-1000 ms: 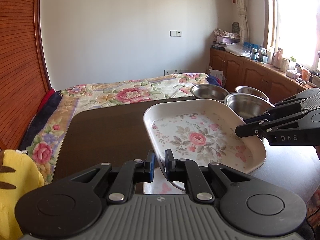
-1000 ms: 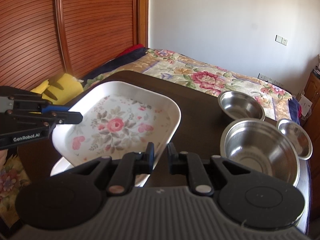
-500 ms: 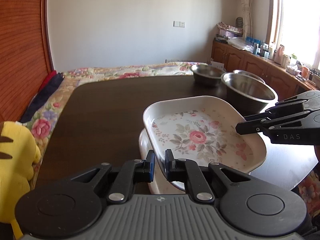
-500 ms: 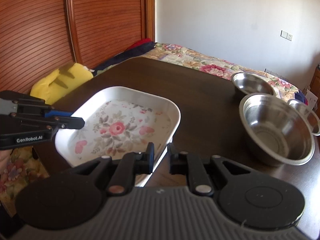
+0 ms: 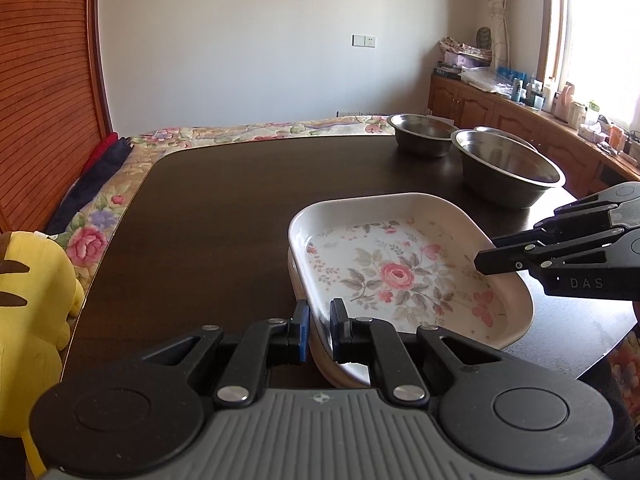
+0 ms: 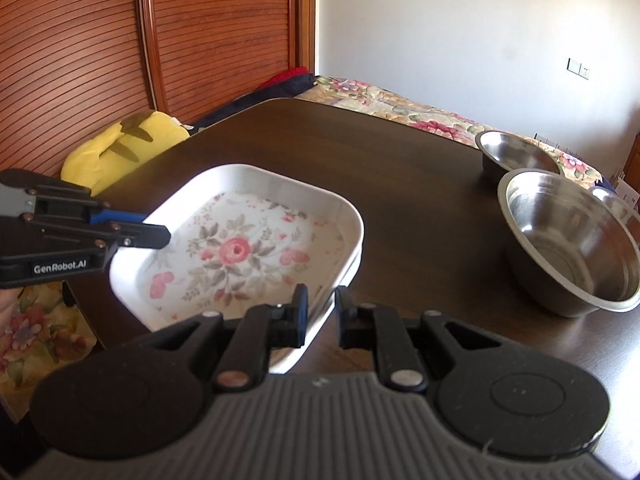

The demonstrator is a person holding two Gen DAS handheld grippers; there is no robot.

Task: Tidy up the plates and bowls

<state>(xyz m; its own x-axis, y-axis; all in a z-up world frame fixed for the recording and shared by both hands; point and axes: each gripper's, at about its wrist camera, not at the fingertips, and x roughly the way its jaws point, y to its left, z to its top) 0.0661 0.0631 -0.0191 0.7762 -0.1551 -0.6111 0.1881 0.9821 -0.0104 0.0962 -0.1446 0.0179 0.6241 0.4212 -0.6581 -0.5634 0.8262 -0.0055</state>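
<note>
Floral plate (image 5: 400, 276), lower right: rigid, glossy, likely slippery; both grippers, left gripper (image 5: 319, 330) and right gripper (image 6: 321, 318), clamped on opposite rims.

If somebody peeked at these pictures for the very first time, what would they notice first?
Probably the white square plate with pink roses near the front of the dark wooden table, with the left gripper and the right gripper each clamped on one edge of it. Next, the shiny steel bowls beyond the plate, and the yellow plush toy beside the table.
</note>
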